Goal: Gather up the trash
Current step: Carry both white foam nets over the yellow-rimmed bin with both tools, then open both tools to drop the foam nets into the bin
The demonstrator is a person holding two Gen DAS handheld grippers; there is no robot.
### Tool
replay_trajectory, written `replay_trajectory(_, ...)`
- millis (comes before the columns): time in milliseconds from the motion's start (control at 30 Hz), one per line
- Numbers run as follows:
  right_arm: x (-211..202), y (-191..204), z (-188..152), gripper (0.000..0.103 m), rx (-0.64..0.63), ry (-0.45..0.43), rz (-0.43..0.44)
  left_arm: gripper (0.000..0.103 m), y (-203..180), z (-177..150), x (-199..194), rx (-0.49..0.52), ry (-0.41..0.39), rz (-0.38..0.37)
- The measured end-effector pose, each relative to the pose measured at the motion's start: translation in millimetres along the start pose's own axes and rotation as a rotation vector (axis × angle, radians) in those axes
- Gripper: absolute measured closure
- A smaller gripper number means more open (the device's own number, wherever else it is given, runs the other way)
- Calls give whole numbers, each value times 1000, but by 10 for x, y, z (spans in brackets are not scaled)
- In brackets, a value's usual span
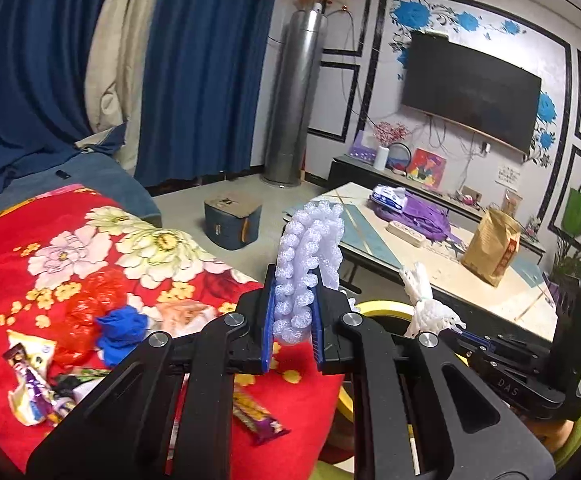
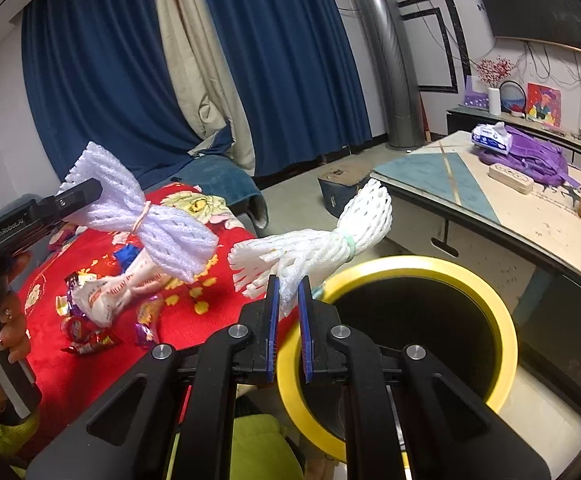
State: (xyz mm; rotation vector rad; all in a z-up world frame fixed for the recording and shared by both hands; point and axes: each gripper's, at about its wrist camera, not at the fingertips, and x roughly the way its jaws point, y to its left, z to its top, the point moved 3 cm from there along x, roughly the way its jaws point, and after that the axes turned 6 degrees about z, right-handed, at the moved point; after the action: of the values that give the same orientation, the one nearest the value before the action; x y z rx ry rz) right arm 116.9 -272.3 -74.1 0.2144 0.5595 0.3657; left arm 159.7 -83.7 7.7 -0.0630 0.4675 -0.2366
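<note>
My left gripper [image 1: 295, 280] is shut on a lavender foam fruit net [image 1: 310, 248] that stands up between its blue pads. In the right wrist view the same net [image 2: 150, 220], tied with a rubber band, hangs from that gripper [image 2: 92, 192] over the red blanket. My right gripper [image 2: 289, 282] is shut on a white foam net [image 2: 322, 244], held just above the near rim of the yellow-rimmed bin [image 2: 502, 320]. In the left wrist view the white net [image 1: 430, 312] sits at the right gripper [image 1: 464, 332], with the bin rim [image 1: 382, 305] behind it.
Snack wrappers [image 2: 90, 328], a red plastic bag [image 1: 86, 320] and a blue scrap [image 1: 122, 328] lie on the red floral blanket [image 1: 70, 216]. A low table [image 2: 530, 216] with a purple bag, power strip and paper bag stands right of the bin. A box [image 1: 232, 220] sits on the floor.
</note>
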Motion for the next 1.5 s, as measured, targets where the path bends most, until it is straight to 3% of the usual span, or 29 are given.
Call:
replay_trajectory(600,-169,-508,-448,93,74,104,-50,93,-664,-222,436,114,84,-45)
replay_trajectory(1133,-100,-763,-576,91,159,158,-85,91,-1055,-360,848,164,168,-94)
replay_trajectory(1200,-99,-784,-583,88,168,157,-96,83,-1066,-360,860,159,171,-98)
replay_trajectory(1233,-104,-803,-585,80,174,155,-103,68,-1065,-358,864,157,171,-97)
replay_trajectory(1267,-117,-828,-586,64,180,150,-121,51,-1065,-358,865,151,170,-95)
replay_trajectory(1300,-124,-837,-582,50,182,145,-133,46,-1053,-360,863,143,170,-92)
replay_trajectory(1400,-152,-871,-569,49,192,129,-154,29,-980,-364,859,109,173,-80)
replay_trajectory(1433,-152,-879,-563,48,194,127,-156,13,-941,-362,848,91,173,-71)
replay_trajectory(1500,-166,-881,-556,45,196,119,-157,10,-868,-350,813,57,166,-64)
